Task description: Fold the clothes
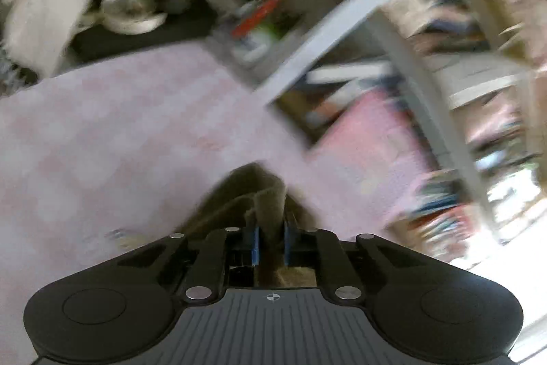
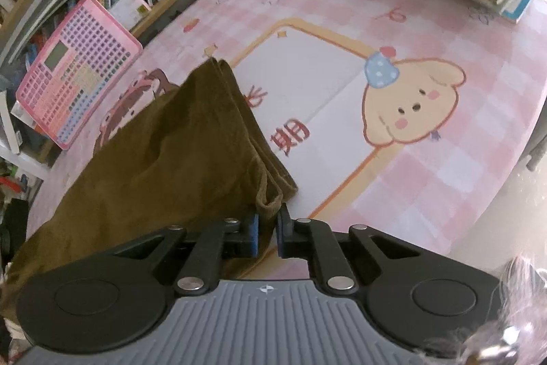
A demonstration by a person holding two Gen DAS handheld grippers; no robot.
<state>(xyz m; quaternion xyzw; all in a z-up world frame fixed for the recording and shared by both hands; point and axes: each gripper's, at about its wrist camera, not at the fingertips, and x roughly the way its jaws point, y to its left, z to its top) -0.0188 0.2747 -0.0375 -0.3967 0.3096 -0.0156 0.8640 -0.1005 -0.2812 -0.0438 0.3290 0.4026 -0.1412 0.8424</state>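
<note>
On pink mat [image 2: 427, 180]: folded olive cloth [image 2: 164, 153]

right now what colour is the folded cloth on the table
Olive brown, plain with no pattern. The folded cloth shows best in the right wrist view.

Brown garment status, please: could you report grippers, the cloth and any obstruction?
Left gripper shut on brown garment. Right gripper shut on its corner. Garment folded on pink mat. Nothing in the way.

My left gripper [image 1: 270, 233] and right gripper [image 2: 268, 228] look alike: black linkage arms with silver rivets, blue pads [image 2: 253, 233] inside the fingers, round black side housings, and a ribbed grey centre plate bearing a small crosshair mark.
</note>
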